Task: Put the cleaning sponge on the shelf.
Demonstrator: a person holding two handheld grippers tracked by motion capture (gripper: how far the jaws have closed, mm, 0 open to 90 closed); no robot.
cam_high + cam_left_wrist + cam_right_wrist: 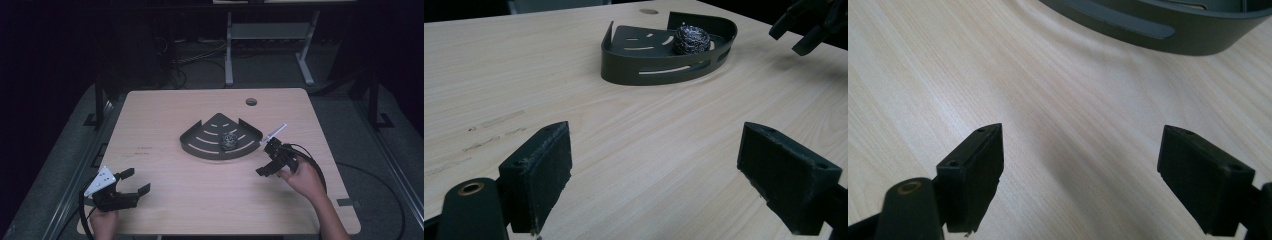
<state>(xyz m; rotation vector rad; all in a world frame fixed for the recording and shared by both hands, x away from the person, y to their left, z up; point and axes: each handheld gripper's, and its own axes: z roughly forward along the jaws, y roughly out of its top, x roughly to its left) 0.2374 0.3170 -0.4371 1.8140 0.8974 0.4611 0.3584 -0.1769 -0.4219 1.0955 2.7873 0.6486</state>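
We hold our right gripper, jaws wide and empty, just beside the corner tray; the steel scourer lies ahead-left, nearer this hand.

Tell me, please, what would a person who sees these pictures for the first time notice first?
Probably the dark fan-shaped tray near the middle of the wooden table, with a shiny steel-wool scrubber lying inside it. Next, the right gripper, jaws open and empty, just beside the tray's curved wall, and the left gripper, also open, at the table's near left corner.
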